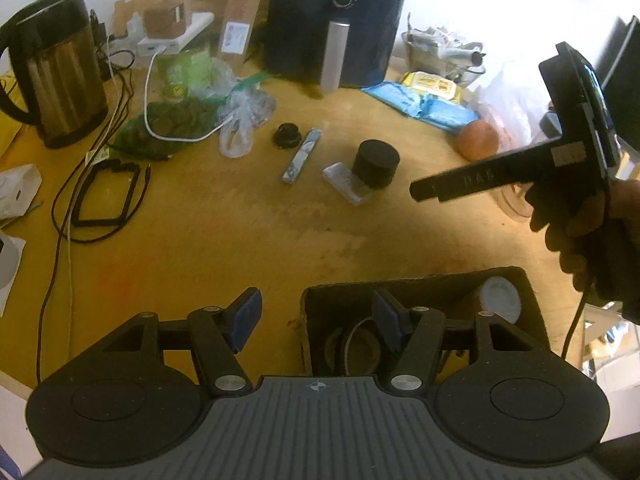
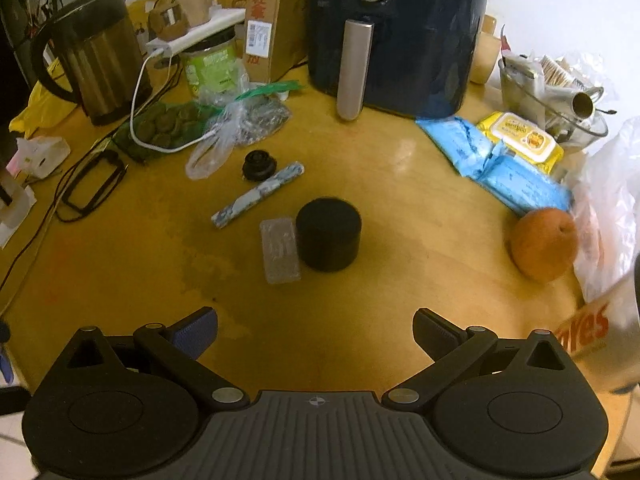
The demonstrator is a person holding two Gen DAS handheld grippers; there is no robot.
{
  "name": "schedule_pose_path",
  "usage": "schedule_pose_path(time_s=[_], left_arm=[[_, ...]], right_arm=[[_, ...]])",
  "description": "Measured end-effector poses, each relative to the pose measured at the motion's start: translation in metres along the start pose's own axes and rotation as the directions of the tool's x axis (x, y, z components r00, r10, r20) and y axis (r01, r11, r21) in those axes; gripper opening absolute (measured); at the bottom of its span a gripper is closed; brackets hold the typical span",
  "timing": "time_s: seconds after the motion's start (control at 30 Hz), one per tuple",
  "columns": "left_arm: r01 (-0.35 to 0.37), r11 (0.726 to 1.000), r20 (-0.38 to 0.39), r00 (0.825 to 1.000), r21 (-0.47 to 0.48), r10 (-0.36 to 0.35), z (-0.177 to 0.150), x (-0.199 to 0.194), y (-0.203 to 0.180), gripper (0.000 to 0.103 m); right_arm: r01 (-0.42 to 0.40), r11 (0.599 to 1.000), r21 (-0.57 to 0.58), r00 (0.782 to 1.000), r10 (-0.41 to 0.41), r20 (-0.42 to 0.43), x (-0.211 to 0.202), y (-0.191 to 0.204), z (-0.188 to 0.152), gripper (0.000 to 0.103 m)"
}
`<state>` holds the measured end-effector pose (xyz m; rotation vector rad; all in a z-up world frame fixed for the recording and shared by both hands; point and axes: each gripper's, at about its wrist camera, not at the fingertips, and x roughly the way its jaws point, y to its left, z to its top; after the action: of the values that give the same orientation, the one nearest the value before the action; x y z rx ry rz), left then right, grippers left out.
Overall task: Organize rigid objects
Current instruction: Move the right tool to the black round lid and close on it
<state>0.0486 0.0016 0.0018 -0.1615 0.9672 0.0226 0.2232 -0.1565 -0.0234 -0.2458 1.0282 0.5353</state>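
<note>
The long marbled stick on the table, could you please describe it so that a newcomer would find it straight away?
Start at the big dark air fryer at the back of the yellow table, then come forward to the small items in the middle. The marbled stick lies slanted there, between a small black knob and a black round container. It alone is long, thin and mottled blue-white.

On the yellow wooden table (image 2: 400, 200), the black round jar (image 2: 329, 234) touches the clear plastic block (image 2: 279, 250) on its left, the dark blue air fryer (image 2: 400, 32) stands at the far edge, and the open cardboard box (image 1: 420, 292) sits at the near edge.
</note>
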Motion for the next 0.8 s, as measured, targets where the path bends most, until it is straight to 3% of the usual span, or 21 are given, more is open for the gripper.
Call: schedule_pose_path(time_s=[0.33, 0.5, 0.67, 0.8], left_arm=[[-0.036, 0.998, -0.02, 0.999, -0.047, 0.035, 0.002, 0.004, 0.008, 0.06], [-0.054, 0.996, -0.03, 0.998, -0.073, 0.052, 0.001, 0.005, 0.011, 0.06], [-0.069, 0.993, -0.031, 0.997, -0.092, 0.066, 0.002, 0.004, 0.014, 0.06], [-0.074, 0.991, -0.032, 0.997, -0.109, 0.071, 0.001, 0.003, 0.016, 0.06]], right_arm=[[-0.021, 0.999, -0.033, 0.998, 0.023, 0.064, 0.029, -0.01, 0.025, 0.103], [-0.072, 0.997, -0.035, 0.993, 0.075, 0.088, 0.041, -0.014, 0.032, 0.103], [-0.025, 0.997, -0.073, 0.996, 0.031, 0.088, 0.06, -0.008, 0.036, 0.103], [-0.037, 0.997, -0.071, 0.995, 0.043, 0.086, 0.073, -0.008, 0.036, 0.102]])
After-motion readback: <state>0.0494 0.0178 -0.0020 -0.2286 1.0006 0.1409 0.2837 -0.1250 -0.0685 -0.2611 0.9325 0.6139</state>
